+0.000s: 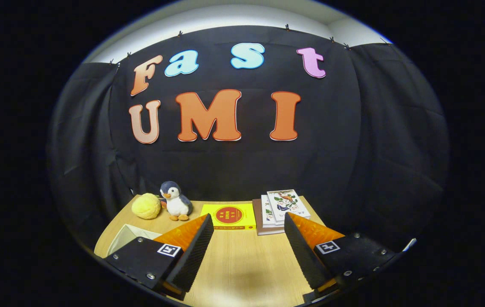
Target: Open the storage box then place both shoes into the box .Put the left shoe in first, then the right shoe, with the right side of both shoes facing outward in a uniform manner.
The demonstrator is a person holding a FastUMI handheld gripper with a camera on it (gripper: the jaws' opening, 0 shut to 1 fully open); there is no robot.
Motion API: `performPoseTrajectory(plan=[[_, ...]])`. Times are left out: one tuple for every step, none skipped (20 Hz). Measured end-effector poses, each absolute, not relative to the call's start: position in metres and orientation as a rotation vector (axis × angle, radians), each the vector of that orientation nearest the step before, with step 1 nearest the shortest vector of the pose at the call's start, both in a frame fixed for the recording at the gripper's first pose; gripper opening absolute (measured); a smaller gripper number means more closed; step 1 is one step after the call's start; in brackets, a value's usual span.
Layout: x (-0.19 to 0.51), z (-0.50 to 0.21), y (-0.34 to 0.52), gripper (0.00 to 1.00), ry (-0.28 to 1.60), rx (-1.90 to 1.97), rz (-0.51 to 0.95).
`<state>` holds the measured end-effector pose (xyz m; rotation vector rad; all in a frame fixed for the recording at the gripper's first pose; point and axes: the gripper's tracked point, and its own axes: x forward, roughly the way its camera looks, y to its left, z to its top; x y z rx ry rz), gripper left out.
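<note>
Two fingers of the gripper (246,251) are held wide apart over the wooden table (242,264), nothing between them. Beside the left finger a white box-like corner (129,238) is seen, possibly the storage box; this cannot be confirmed. Progress cannot be judged. Beyond lie stacked books (278,211), a yellow book (229,216), a plush penguin (176,200) and a yellow plush ball (146,206).

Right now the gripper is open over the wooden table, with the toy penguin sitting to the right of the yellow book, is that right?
Not quite. In the gripper view the open gripper is over the wooden table, but the toy penguin sits left of the yellow book, beside a yellow plush ball.
</note>
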<state>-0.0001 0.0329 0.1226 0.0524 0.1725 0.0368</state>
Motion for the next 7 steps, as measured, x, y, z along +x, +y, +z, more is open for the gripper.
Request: performPoseTrajectory(plan=[[0.002, 0.122, 0.020, 0.99, 0.168, 0.049, 0.018], [0.001, 0.120, 0.011, 0.99, 0.169, 0.046, 0.009], [0.002, 0.118, 0.004, 0.99, 0.171, 0.050, 0.004], [0.002, 0.117, 0.000, 0.99, 0.173, 0.056, 0.004], [0.003, 0.114, -0.004, 0.99, 0.174, 0.061, 0.004], [0.004, 0.112, -0.008, 0.99, 0.176, 0.064, 0.003], [0.005, 0.109, -0.011, 0.99, 0.179, 0.065, 0.002]])
